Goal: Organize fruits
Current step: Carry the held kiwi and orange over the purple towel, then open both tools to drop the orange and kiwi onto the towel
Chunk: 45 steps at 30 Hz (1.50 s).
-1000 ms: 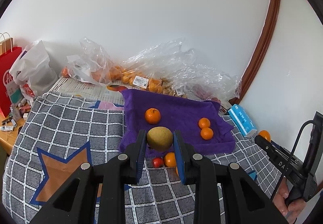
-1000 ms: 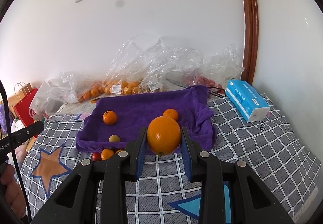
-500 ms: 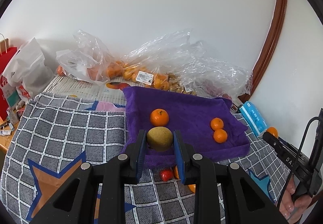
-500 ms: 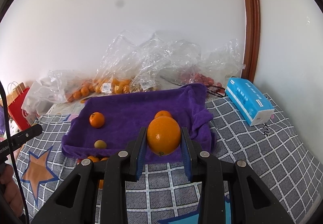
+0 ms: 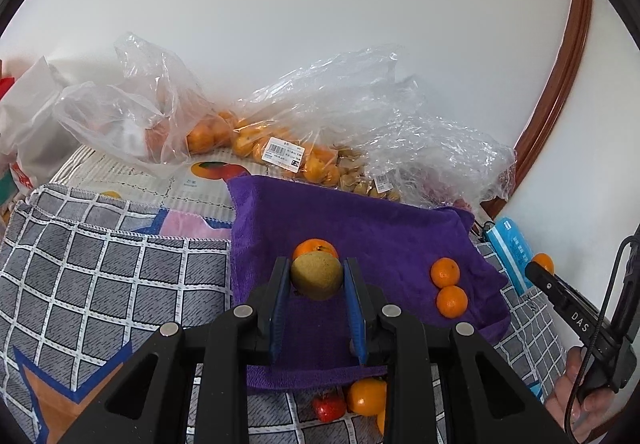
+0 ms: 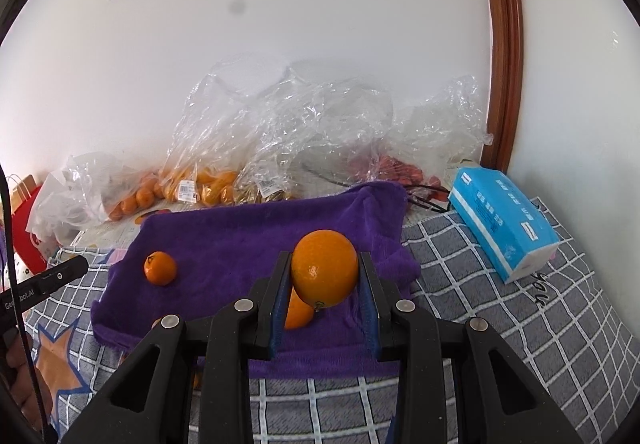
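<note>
Left gripper (image 5: 316, 280): black plastic arms, blue pads, fingers (image 5: 280, 292) clamped on a round, matt yellow-brown fruit (image 5: 317, 275) with finely speckled skin, held above the near part of the purple towel (image 5: 380, 228).

Right gripper (image 6: 325, 276): same build, fingers (image 6: 366, 292) gripping a large orange (image 6: 324, 267), glossy, dimpled peel, small dark stem scar facing down. It hangs over the towel's right half, with another orange fruit (image 6: 298, 312) partly hidden just behind and below it.

Under both: a grey checked cloth (image 6: 500, 328) with white grid lines and blue-edged orange stars. At the towel's near edge, on this cloth, a small red fruit (image 5: 329, 406) beside an orange one (image 5: 366, 396).

The towel is plush, deep-pile, rumpled at its edges. On it: one mandarin (image 5: 315, 246) directly behind the yellow-brown fruit, and two mandarins (image 5: 448, 286) touching each other toward the right.

Right of the towel: a blue tissue pack (image 6: 502, 224), soft plastic wrap, rectangular.

Behind the towel: crinkled clear plastic bags (image 5: 320, 124) against the white wall, holding oranges, with price labels stuck on. Brown curved wooden trim (image 6: 504, 44) runs up the wall.
</note>
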Each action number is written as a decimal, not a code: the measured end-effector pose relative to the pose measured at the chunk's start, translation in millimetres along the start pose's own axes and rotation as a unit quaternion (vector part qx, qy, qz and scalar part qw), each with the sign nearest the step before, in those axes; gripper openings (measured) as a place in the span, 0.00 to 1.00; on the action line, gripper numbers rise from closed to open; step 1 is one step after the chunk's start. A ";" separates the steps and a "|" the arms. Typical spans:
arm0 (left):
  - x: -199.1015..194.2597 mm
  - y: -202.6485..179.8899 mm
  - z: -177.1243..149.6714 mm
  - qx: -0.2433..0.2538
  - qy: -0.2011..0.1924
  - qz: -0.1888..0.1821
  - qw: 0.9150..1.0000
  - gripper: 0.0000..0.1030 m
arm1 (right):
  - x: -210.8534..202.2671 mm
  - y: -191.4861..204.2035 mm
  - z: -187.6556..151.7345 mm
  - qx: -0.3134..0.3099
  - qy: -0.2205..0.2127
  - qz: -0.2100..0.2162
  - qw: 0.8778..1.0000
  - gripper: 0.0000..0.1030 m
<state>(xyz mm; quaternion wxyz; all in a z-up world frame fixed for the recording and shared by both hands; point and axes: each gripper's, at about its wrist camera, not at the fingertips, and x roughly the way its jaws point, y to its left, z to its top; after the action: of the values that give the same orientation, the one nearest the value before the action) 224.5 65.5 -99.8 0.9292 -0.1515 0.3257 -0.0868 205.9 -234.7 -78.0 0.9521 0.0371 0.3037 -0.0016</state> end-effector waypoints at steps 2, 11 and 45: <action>4.2 7.5 -0.6 -0.010 -0.001 -0.012 1.000 0.24 | 9.5 -2.5 -0.6 0.003 0.002 0.003 1.000 0.31; 34.4 15.3 -13.9 -0.013 0.021 0.004 1.000 0.24 | 51.9 -16.5 -22.4 0.014 0.046 0.017 0.999 0.31; 55.0 -0.5 -30.5 0.021 0.046 -0.013 0.999 0.24 | 70.6 -14.1 -38.3 0.018 0.072 0.013 0.997 0.39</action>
<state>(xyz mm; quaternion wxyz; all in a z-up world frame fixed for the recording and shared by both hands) 247.7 43.9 -154.2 0.9152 -0.1316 0.3638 -0.1124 241.0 -244.6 -150.9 0.9270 0.0584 0.3705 0.0083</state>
